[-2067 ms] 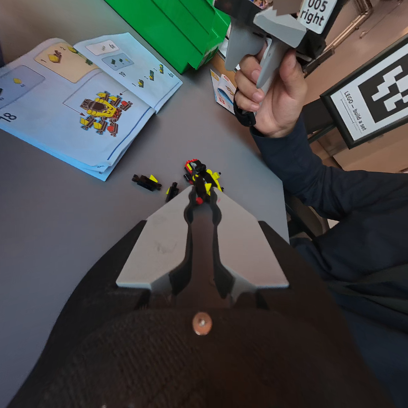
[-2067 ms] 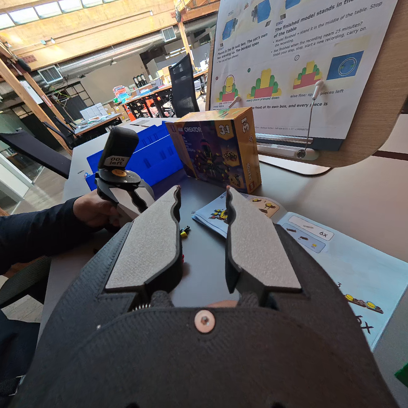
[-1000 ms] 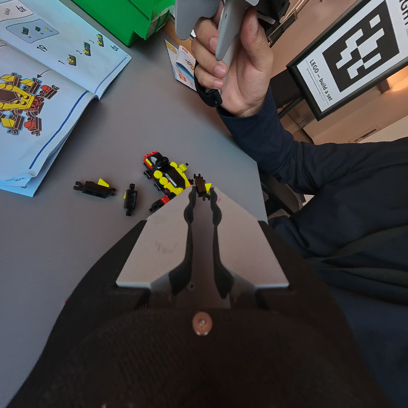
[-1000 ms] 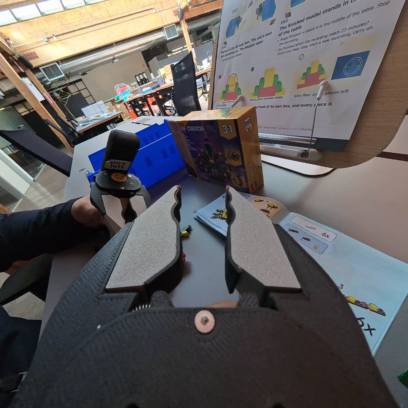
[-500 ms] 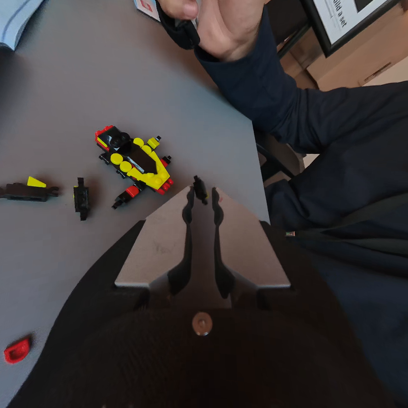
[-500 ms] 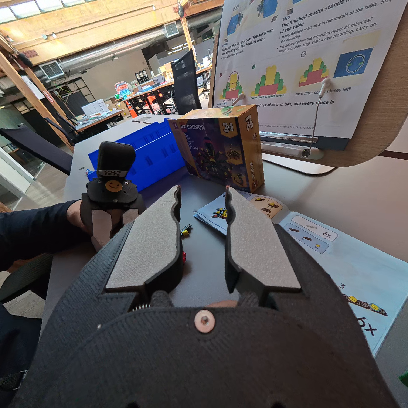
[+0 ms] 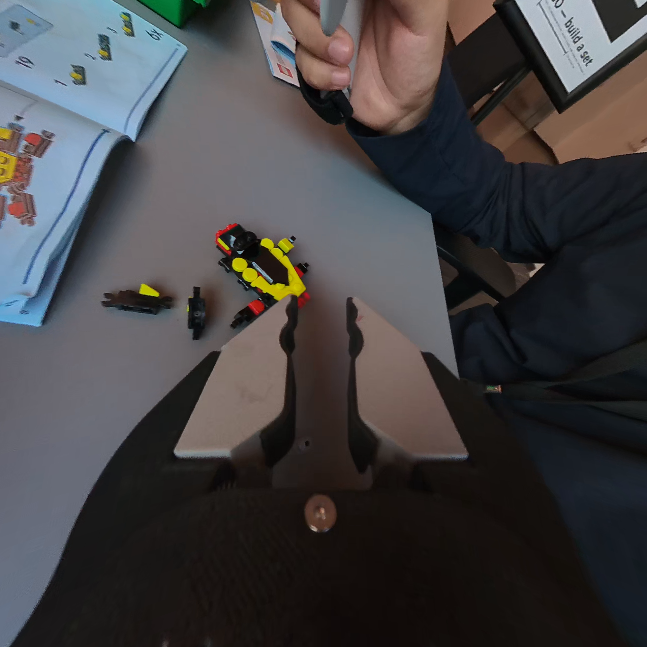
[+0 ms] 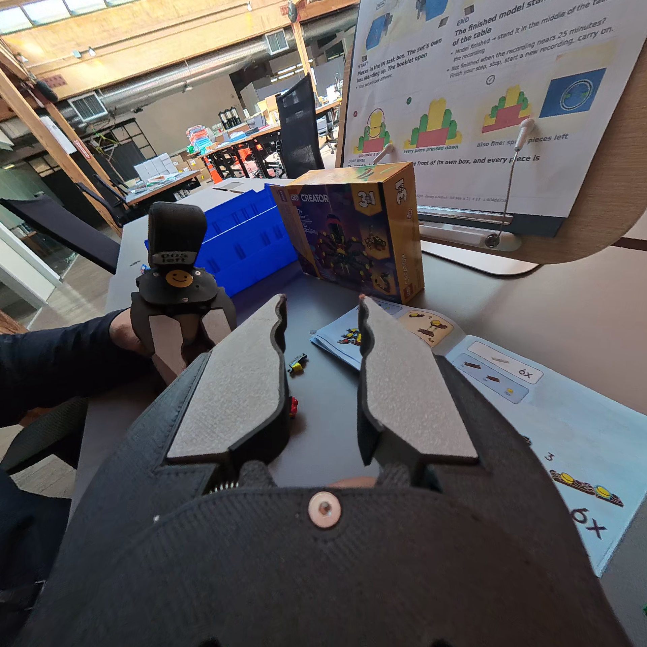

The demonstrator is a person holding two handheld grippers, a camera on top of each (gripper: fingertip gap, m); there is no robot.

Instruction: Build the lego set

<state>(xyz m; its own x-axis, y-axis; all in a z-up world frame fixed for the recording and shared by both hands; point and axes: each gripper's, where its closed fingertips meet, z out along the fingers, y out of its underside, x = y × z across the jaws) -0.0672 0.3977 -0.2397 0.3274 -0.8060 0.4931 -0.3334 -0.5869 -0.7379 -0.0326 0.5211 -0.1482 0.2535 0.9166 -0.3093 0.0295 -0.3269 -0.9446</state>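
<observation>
Lego box (image 8: 353, 238) upright — beside blue bin (image 8: 241, 241)

open workshop (image 8: 196, 115), timber beams, desks behind.

Looks like I'm working in a big open-plan workshop/office loft. From the right wrist view, exposed wooden beams (image 8: 52, 140) and metal ducting (image 8: 168, 75) run across at 11 o'clock, with rows of cluttered work desks (image 8: 241, 147) and a black office chair (image 8: 297, 129) around 12. My own grey table (image 8: 525, 315) has an instruction board (image 8: 490, 105) at 1 o'clock.
</observation>
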